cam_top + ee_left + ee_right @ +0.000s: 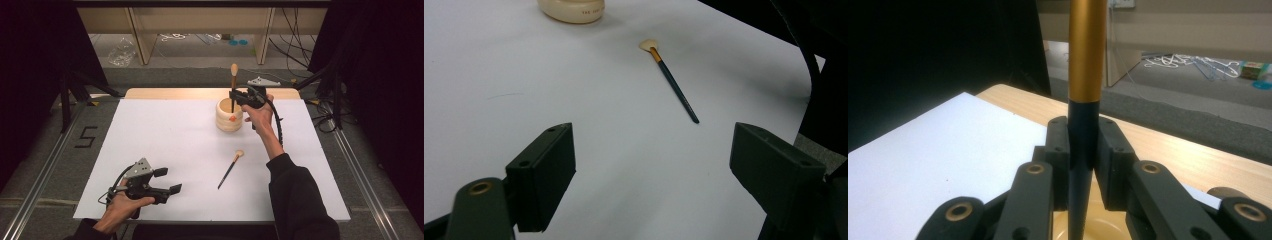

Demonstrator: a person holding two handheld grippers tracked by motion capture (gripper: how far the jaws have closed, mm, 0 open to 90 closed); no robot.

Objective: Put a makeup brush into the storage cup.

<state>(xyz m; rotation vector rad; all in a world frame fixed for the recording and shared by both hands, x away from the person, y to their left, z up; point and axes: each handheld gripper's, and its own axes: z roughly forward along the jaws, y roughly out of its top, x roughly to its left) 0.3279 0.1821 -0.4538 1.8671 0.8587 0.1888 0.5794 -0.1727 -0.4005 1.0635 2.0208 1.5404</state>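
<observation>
A cream wooden cup (229, 115) stands at the far middle of the white sheet (165, 135). My right gripper (235, 95) is above it, shut on an upright makeup brush (233, 82) whose dark handle reaches down into the cup. In the right gripper view the brush's gold ferrule (1088, 50) rises between the jaws, with the cup rim (1108, 225) below. A second brush (230, 169) lies flat on the sheet, also seen as a dark-handled fan brush (671, 80). My left gripper (170, 181) rests open near the front left, nothing between its jaws.
The cup's base (571, 10) is at the top of the left gripper view. A wooden table edge (165, 93) runs behind the sheet. Beyond are a shelf frame (200, 30), cables and dark curtains at both sides.
</observation>
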